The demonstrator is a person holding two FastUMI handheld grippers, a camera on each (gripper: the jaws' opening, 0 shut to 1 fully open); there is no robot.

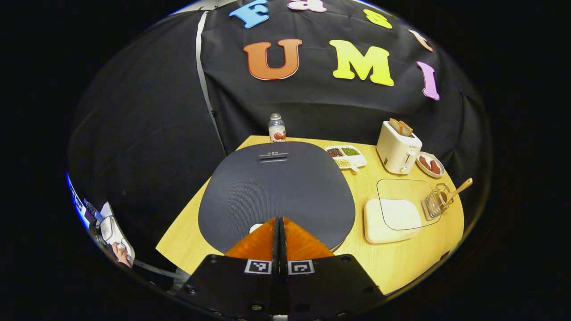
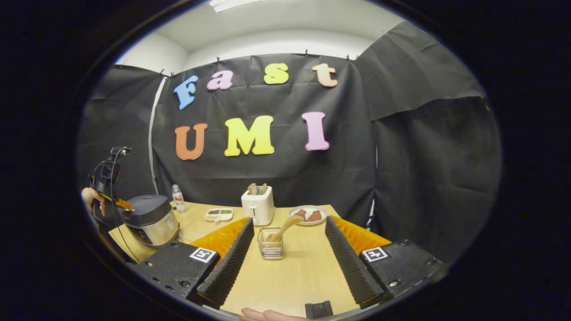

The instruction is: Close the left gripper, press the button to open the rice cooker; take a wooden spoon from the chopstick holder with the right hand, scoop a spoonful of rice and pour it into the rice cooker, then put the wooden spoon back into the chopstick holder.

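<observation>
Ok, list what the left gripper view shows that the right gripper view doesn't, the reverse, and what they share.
Left gripper view: the rice cooker from above, lid closed, the shut left tongs over its front edge, and a white rice container. Right gripper view: the cooker's steel side, a hand holding the left gripper, and the open right tongs framing the chopstick holder. Shared: wooden spoon, toaster, bottle, divided dish, plate, table.
</observation>
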